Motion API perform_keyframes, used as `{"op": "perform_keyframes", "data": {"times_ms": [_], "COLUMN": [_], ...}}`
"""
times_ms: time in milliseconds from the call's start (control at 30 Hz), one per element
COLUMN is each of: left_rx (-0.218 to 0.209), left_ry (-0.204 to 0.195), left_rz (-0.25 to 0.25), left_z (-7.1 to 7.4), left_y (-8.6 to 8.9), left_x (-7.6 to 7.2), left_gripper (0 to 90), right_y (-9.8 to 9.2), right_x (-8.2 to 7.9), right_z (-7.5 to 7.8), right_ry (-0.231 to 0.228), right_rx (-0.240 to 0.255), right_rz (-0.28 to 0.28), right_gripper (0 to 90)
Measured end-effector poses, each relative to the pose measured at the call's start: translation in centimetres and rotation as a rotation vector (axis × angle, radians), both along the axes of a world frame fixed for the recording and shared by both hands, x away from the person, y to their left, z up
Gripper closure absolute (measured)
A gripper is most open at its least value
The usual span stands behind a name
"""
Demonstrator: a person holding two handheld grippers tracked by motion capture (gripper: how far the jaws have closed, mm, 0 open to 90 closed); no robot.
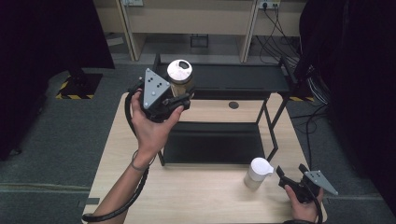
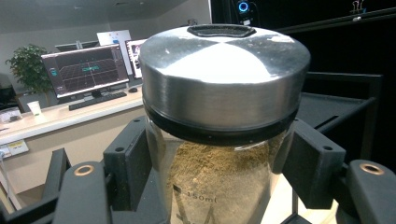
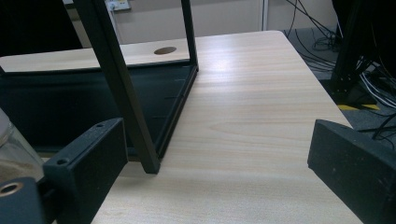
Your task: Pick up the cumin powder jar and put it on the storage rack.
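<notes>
My left gripper (image 1: 180, 99) pinches a clear glass jar with a brushed-metal lid and a brownish powder inside (image 1: 180, 77), held upright in the air above the far left part of the light wooden table (image 1: 210, 196). In the left gripper view the two black jaws press against the glass wall on either side, just below the black ring under the lid (image 2: 224, 70); the powder fills the jar up to near that ring. The jar sits level with the upper shelf of the black metal two-tier rack (image 1: 233, 79), at the shelf's left end.

My right gripper (image 1: 288, 178) rests low over the table's near right corner, its jaws spread wide with only bare tabletop between them, as the right gripper view shows. A second glass jar with a white lid (image 1: 258, 173) stands on the table just to the left of that gripper, apart from its jaws. The rack's lower tray (image 3: 56, 107) lies beyond.
</notes>
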State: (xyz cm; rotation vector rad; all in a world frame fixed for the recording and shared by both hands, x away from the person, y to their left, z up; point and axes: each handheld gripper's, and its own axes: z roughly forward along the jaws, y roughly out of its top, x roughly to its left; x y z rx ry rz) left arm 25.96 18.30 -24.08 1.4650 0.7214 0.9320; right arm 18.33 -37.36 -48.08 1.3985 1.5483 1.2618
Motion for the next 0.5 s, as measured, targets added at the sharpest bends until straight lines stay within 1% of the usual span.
{"op": "perform_keyframes", "data": {"times_ms": [167, 233, 367, 500], "left_rx": [0.002, 0.006, 0.032, 0.039], "left_ry": [0.009, 0.014, 0.013, 0.030], "left_rz": [0.017, 0.031, 0.058, 0.079], "left_z": [0.5, 0.9, 1.1, 1.4], "left_y": [-0.3, -0.5, -1.1, -1.4], "left_x": [0.8, 1.4, 2.0, 2.9], "left_gripper": [31.2, 31.2, 31.2, 31.2], "right_y": [0.0, 0.0, 0.0, 0.0], "right_x": [0.0, 0.0, -0.1, -0.1], "right_z": [0.0, 0.0, 0.0, 0.0], "right_ry": [0.000, -0.001, -0.003, -0.002], "right_rx": [-0.002, -0.003, -0.005, -0.003], "right_rz": [0.001, 0.001, 0.002, 0.004], "right_gripper": [5.1, 5.1, 5.1, 5.1]}}
